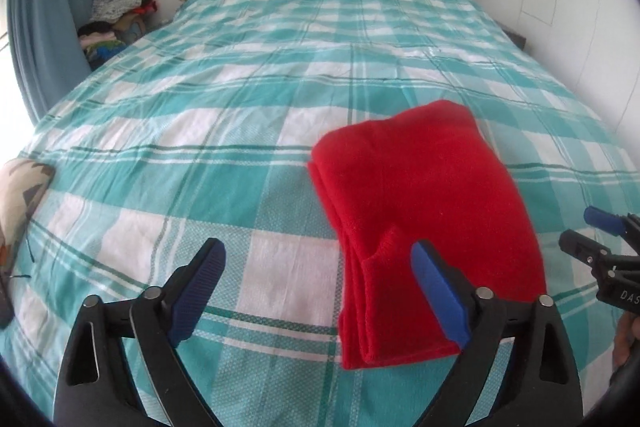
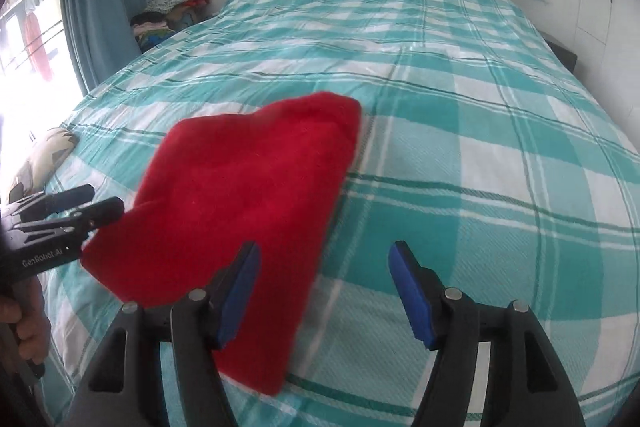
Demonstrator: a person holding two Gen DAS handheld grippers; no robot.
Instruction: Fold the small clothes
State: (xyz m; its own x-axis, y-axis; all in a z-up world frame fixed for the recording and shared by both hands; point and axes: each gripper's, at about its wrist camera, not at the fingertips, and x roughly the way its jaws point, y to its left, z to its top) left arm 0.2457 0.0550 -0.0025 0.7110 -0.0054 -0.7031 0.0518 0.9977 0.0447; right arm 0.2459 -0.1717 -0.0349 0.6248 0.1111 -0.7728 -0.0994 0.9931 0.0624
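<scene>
Only one red garment (image 1: 424, 211) lies folded on the checked bed (image 1: 240, 107), near its foot. Two grippers hover over it. Left gripper (image 1: 316, 287) is spread wide, holding nothing, its right finger above the garment's near edge. Right gripper (image 2: 324, 291) is likewise wide apart and empty, its left finger (image 2: 236, 295) over the cloth. One clothes pile (image 1: 116, 15) sits beside the bed.

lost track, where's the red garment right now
The folded red garment lies on the checked bedspread near the foot of the bed, between the open left gripper and right gripper.
</scene>
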